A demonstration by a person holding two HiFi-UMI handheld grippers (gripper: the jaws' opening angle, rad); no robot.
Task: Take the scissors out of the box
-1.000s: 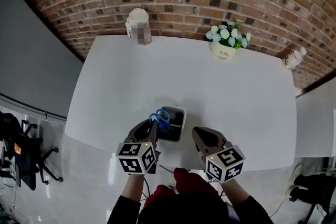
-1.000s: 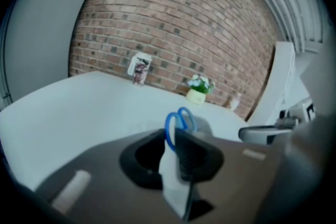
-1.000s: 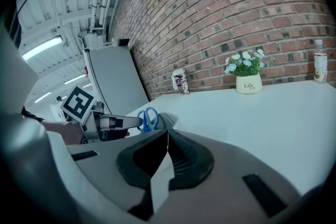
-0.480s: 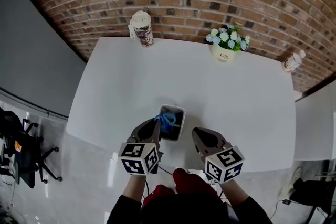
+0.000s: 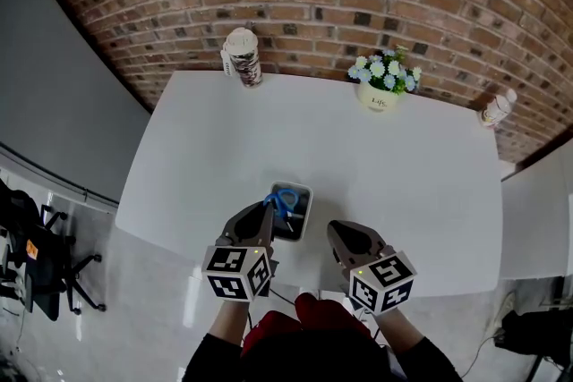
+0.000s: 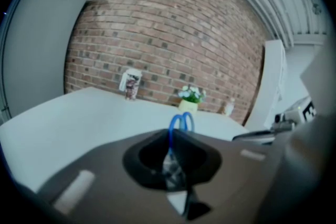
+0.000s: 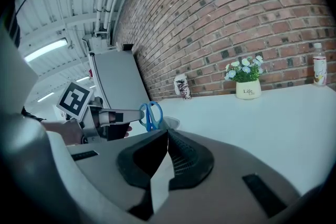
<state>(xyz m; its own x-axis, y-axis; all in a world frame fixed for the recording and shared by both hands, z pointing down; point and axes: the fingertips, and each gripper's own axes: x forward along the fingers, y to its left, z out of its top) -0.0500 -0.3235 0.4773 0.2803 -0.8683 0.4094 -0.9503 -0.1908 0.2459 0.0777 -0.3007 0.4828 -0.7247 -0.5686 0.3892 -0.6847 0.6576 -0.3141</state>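
Observation:
Blue-handled scissors [image 5: 284,199] stick up over the left side of a small dark box [image 5: 307,208] near the table's front edge. My left gripper [image 5: 268,210] is shut on them just below the handles; its jaws have just been closing with the scissors between them. In the left gripper view the blue handles [image 6: 181,121] rise above the left gripper [image 6: 171,153]. The right gripper view shows the scissors [image 7: 151,115] held clear above the box rim [image 7: 171,123]. My right gripper [image 5: 344,233] hovers to the right of the box, shut and empty, as the right gripper [image 7: 167,137] also shows in its own view.
The white table [image 5: 224,139] carries a lidded cup [image 5: 242,56] at the back left, a pot of flowers [image 5: 383,85] at the back middle and a small bottle [image 5: 495,108] at the back right. A brick wall runs behind. Black chairs [image 5: 27,264] stand on the floor at left.
My left gripper has closed on the scissors and risen a little, drawing the blue handles up from the box. The right gripper has stayed in place.

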